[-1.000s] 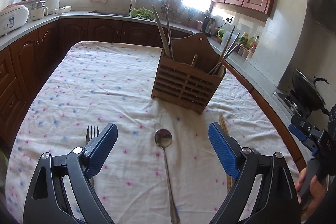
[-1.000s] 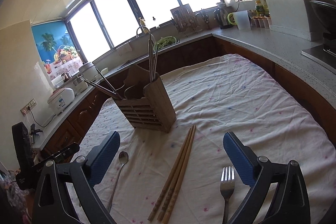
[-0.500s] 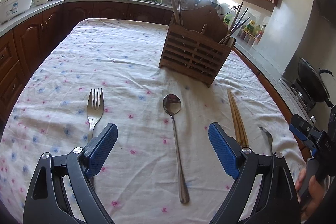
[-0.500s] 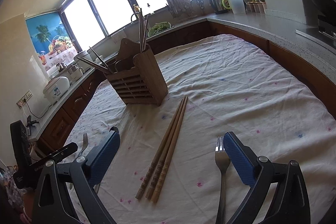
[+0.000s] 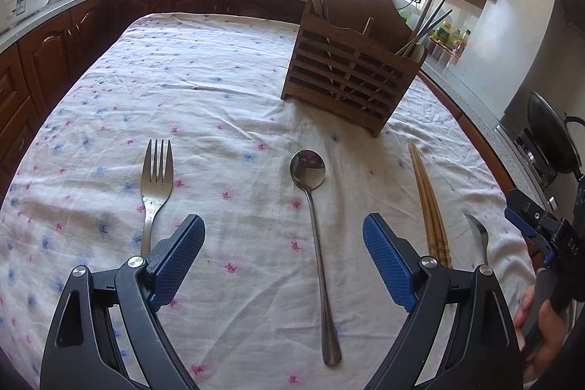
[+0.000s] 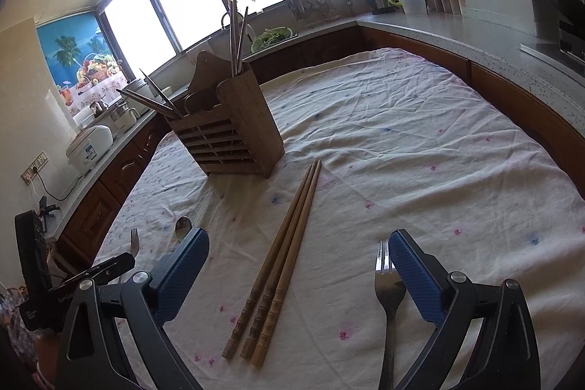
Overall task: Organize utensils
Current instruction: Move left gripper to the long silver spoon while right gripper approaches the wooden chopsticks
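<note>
From my left wrist camera, my left gripper (image 5: pixel 283 256) hangs above the table with its blue, dimpled pads spread wide apart and nothing between them. Under it lies a creased white tablecloth (image 5: pixel 204 90) dotted with small pink and blue flowers. A slim steel spoon (image 5: pixel 316 200) lies between the pads, its round bowl at the far end; a four-tined steel fork (image 5: pixel 153 183) lies to its left, and ridged bamboo chopsticks (image 5: pixel 429 203) and a second fork (image 5: pixel 479 236) to its right. Farther off stands a slatted wooden utensil holder (image 5: pixel 347 75) with an arched back; long metal utensils stand upright in its left compartment, and metal and wooden sticks lean out of its right end. At the right edge my hand grips my right gripper (image 5: pixel 530 225), only partly in frame. From my right wrist camera, my right gripper (image 6: pixel 298 267) also has its textured blue pads wide apart and grips nothing. Three bamboo chopsticks (image 6: pixel 281 265) lie side by side between them, knobbed ends nearest, tips just short of the holder (image 6: pixel 230 137). The second fork (image 6: pixel 389 295) lies just beside the right pad. Beyond the left pad, the spoon's bowl (image 6: pixel 182 228) and the first fork's tines (image 6: pixel 134 240) show.
</note>
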`<state>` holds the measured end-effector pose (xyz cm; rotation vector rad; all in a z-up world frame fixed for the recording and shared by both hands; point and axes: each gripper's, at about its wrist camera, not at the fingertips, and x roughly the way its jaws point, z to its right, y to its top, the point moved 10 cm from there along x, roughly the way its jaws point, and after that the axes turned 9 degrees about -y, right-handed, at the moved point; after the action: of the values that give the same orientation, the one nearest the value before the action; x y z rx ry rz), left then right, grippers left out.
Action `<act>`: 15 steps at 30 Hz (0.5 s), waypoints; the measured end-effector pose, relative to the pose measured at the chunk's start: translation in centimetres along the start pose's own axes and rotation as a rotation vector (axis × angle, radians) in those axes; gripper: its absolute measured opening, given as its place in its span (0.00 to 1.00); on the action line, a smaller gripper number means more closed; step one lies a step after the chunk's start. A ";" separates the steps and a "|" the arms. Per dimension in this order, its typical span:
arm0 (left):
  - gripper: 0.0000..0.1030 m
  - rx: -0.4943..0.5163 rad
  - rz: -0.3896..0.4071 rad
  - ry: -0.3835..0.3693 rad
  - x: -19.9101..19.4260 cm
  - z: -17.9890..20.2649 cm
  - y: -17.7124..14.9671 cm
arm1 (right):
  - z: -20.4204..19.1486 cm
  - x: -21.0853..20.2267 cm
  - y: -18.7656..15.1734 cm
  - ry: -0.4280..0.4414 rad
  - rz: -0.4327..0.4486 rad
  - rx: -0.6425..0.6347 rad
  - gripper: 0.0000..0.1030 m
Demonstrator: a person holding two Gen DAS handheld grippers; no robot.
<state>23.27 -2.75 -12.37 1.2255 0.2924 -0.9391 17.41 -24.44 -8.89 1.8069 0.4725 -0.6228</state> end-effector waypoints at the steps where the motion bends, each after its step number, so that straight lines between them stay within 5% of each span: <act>1: 0.88 0.002 -0.004 0.003 0.2 0.0 0.1 | 0.0 0.3 0.1 -0.005 -0.006 0.001 0.97; 9: 0.87 0.025 -0.032 0.007 2.0 0.0 1.4 | -0.3 3.6 0.3 -0.042 -0.077 -0.040 0.94; 13: 0.86 0.038 -0.031 0.011 2.8 -0.2 2.5 | -0.7 5.6 0.4 -0.054 -0.127 -0.068 0.60; 15: 0.81 0.043 -0.039 0.007 3.3 -0.3 2.9 | -0.8 6.6 0.5 -0.060 -0.148 -0.075 0.53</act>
<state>27.56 -3.92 -12.69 1.2663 0.3037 -0.9795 22.99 -23.75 -12.49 1.6879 0.5848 -0.7496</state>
